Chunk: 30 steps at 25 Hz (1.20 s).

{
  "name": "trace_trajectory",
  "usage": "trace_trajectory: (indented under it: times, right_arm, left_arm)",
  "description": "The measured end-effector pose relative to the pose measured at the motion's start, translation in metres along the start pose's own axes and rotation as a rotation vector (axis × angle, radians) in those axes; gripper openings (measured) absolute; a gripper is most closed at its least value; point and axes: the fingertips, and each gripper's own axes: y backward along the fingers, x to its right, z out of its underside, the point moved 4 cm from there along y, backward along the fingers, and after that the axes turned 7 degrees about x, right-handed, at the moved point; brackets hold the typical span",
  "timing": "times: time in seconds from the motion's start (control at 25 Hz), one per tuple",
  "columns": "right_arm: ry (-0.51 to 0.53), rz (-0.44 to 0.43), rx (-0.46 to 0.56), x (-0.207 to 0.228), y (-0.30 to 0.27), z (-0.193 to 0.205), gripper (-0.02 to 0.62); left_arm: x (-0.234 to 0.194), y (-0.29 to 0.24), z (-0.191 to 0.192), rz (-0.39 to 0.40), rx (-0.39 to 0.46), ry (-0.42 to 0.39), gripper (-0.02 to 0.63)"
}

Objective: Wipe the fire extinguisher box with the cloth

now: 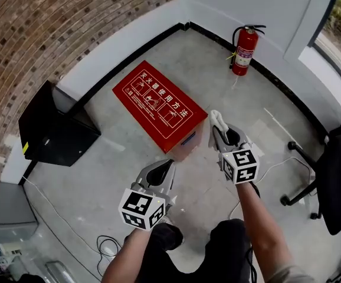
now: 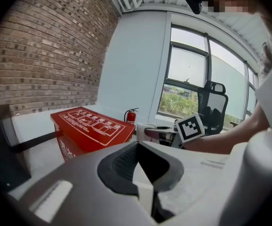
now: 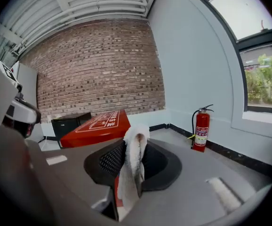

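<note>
Head view: cloth [image 1: 217, 120] in right gripper [image 1: 221, 132], just beside the red box [image 1: 158, 102].

White characters 灭火器使用方法 run along the lid of the red fire extinguisher box [image 1: 158, 106], frame centre. The label on the fire extinguisher [image 1: 243, 52], upper right, is unreadable.

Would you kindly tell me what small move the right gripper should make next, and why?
Probably ease the right gripper across and down onto the top of the red box. Its jaws are closed on the white cloth, and in the head view the cloth sits just beside the box's near corner, apparently not yet on the printed top that needs wiping.
</note>
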Motion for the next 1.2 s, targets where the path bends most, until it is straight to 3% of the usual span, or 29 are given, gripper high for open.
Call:
trace_trajectory:
  times: [0.12,0.32,0.64,1.0,1.12,1.2]
  right_arm:
    - [0.019,-0.034,0.067,0.001,-0.024,0.029,0.101]
    - [0.086,-0.13,0.189,-0.018,-0.043,0.042,0.103]
    - [0.162,-0.397,0.292,-0.09,-0.034,0.066,0.098]
    - [0.295,-0.798,0.239,-0.173,-0.018,0.116,0.095]
    - [0.29,-0.881,0.199,-0.18,-0.015,0.138,0.095]
    - [0.305,-0.87,0.192,-0.177,-0.02,0.151,0.095]
  left_arm:
    - [-0.013,-0.012,0.042,-0.035,-0.004,-0.01,0.0]
    - [-0.036,-0.023,0.091,-0.088,0.0,-0.018,0.0]
    - [-0.055,-0.013,0.118,-0.187,0.038,-0.053,0.0]
    - [-0.057,0.028,0.133,-0.328,0.051,-0.024,0.0]
    - [-0.051,0.031,0.146,-0.344,0.046,-0.01,0.001]
    - [-0.047,0.027,0.155,-0.348,0.047,-0.005,0.0]
